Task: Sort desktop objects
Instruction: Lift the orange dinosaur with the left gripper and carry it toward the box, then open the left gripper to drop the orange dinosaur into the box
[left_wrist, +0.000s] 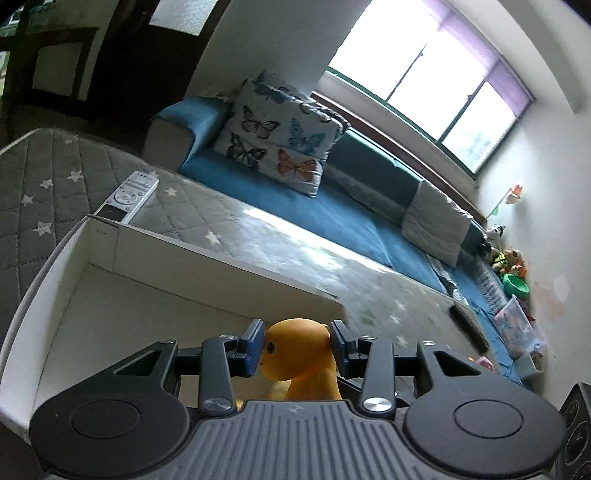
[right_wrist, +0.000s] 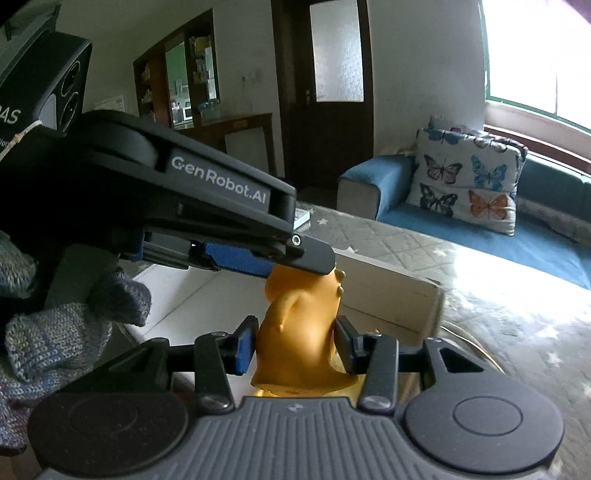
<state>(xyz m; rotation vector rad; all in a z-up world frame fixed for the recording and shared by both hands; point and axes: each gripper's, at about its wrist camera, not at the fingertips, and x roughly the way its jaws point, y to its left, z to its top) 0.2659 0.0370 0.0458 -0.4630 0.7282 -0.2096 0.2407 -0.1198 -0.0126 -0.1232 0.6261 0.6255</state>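
An orange rubber toy animal (left_wrist: 299, 354) sits between the fingers of both grippers. My left gripper (left_wrist: 297, 347) is shut on the toy's head; it shows in the right wrist view as a black arm (right_wrist: 221, 221) reaching in from the left. My right gripper (right_wrist: 293, 349) is shut on the toy's body (right_wrist: 299, 325), lower down. The toy is held over the near edge of a white open box (left_wrist: 207, 254), which also shows in the right wrist view (right_wrist: 391, 295).
A silver remote control (left_wrist: 127, 197) lies on the grey star-patterned tablecloth (left_wrist: 44, 184) beyond the box. A dark flat object (left_wrist: 469, 326) lies at the table's right edge. A blue sofa (left_wrist: 354, 218) with a butterfly pillow (left_wrist: 277, 136) stands behind. A gloved hand (right_wrist: 55, 332) holds the left gripper.
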